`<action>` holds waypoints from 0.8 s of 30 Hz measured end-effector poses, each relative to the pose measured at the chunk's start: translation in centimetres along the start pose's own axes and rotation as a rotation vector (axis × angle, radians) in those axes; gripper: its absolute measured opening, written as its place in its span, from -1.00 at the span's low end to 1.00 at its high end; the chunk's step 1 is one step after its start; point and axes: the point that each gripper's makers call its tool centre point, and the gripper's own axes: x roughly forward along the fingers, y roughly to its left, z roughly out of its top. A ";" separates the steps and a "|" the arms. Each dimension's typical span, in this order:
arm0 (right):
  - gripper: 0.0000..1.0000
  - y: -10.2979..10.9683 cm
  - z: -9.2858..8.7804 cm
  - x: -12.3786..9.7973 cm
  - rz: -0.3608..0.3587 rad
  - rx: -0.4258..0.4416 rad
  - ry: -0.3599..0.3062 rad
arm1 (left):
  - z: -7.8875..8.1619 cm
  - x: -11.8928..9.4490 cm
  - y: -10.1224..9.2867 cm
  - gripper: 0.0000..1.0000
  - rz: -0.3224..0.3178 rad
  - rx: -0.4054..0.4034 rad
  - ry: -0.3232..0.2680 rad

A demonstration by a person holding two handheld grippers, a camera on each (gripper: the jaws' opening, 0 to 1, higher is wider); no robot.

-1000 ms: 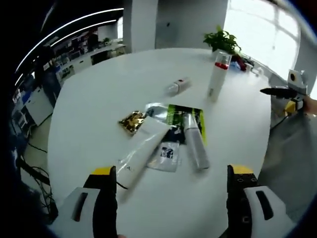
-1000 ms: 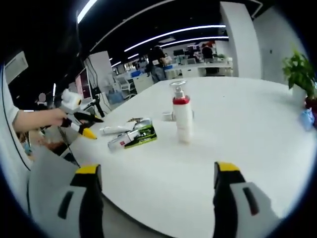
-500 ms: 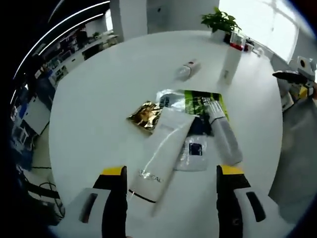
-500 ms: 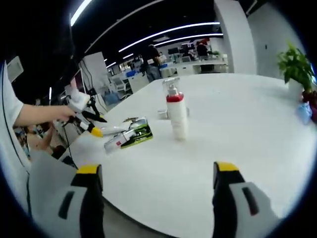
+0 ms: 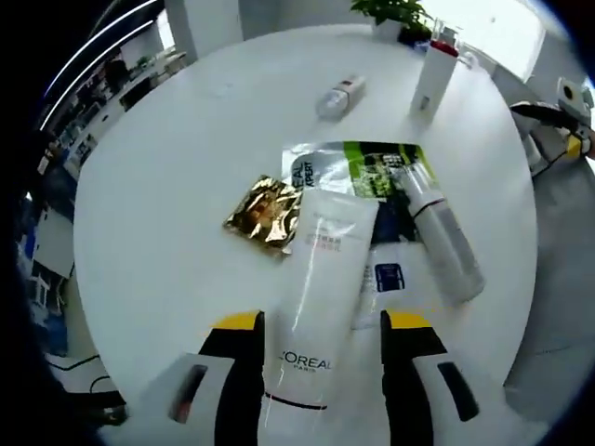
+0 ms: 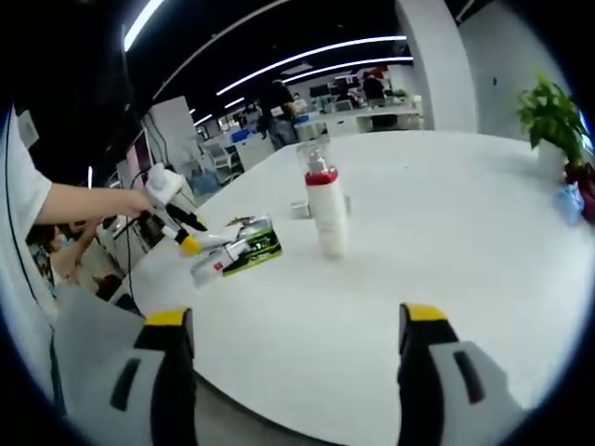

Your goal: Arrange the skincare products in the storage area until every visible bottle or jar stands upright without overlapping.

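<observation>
Tube of white cream lies flat on the round surface, its cap end between my left claw's parted jaws, ready for standing upright beside the pump bottle; my right claw hangs apart, idle.

glossy white plastic tube, crinkled gold foil sachet, seemingly matt table.

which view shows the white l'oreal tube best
The left gripper view: the white tube lies flat between the left gripper's open jaws, its lettering readable. The right gripper view shows it far off beside the green sachet, small and partly hidden.
</observation>
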 end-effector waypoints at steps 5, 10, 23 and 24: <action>0.82 -0.1 0.0 0.0 -0.005 0.004 0.000 | 0.5 0.5 0.0 -0.20 -0.018 0.058 0.033; 0.82 -0.1 0.0 0.0 -0.007 0.007 0.002 | 0.8 1.0 -0.1 -0.31 -0.036 0.104 0.060; 0.81 0.0 0.0 0.0 -0.006 -0.003 0.005 | 0.7 1.1 -0.2 -0.40 -0.053 0.124 0.077; 0.81 0.0 0.0 0.0 -0.006 -0.002 0.003 | 0.7 1.1 -0.1 -0.40 -0.045 0.114 0.076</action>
